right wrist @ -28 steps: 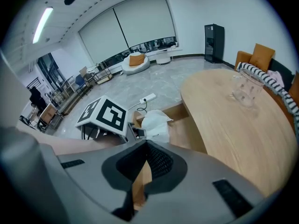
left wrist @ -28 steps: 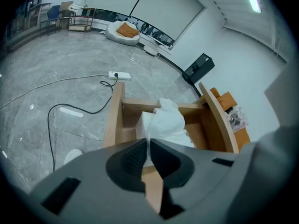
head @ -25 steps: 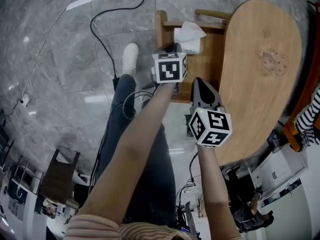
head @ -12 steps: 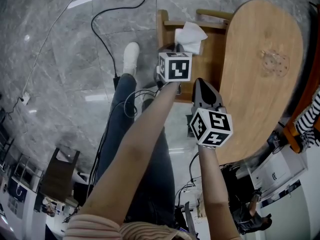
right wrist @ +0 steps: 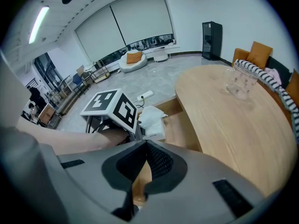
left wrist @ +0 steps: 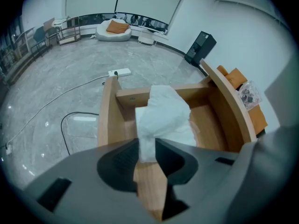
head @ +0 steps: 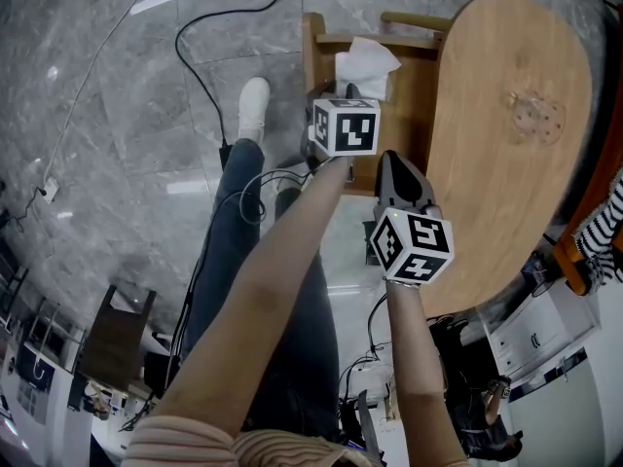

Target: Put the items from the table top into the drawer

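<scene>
Looking steeply down on a wooden drawer (head: 313, 61) pulled out from the end of an oval wooden table (head: 506, 193). Inside the drawer, toward its far board, a crumpled white tissue (left wrist: 164, 115) lying on the wooden bottom. Above the drawer's near part, the left gripper (left wrist: 147, 146), tipped well downward. Jaws apart, having just been opening, with the tissue's lower corner in the gap between the tips; cannot tell whether either pad touches it. Just beside it on the table side, the right gripper (right wrist: 145, 143), also tipped downward. Jaws together at the tips, nothing between them, only drawer wood showing below. In the right gripper view, the left gripper's marker cube (right wrist: 112, 107) close ahead, with the tissue just past it. On the tabletop, well apart from the drawer, a clear plastic item (right wrist: 240, 84). On the grey marble floor beside the drawer, a white shoe (head: 253, 105) and a black cable (head: 200, 81).
</scene>
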A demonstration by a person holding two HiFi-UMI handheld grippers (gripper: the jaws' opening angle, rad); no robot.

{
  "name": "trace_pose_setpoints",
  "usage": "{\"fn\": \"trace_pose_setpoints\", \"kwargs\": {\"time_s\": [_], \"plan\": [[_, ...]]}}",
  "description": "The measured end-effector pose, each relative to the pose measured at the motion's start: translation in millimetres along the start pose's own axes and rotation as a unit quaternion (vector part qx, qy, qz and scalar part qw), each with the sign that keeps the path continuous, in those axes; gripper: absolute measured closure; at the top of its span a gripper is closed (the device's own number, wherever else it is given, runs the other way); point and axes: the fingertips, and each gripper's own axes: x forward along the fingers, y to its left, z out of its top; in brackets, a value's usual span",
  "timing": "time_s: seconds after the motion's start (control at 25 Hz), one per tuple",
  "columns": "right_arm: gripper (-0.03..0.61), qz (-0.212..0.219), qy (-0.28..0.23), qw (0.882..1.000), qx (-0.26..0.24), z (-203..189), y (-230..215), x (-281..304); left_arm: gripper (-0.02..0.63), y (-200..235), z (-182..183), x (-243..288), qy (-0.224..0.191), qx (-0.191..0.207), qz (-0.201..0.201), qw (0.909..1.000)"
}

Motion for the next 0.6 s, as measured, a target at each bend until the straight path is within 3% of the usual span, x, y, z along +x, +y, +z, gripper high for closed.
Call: {"fn": "trace_pose_setpoints", "kwargs": {"time_s": [0.32, 0.6], "plan": [[0.569, 0.000, -0.008, 1.000, 0.006, 2, 2, -4, 0.478, 5, 2, -2, 0.006, 0.023, 0.036, 0.9991], [0.569, -0.006, -0.016, 1.000, 0.009, 4, -1, -10, 0.471, -2, 10, -18, -0.024, 0.043, 0.030, 0.9984]]}}
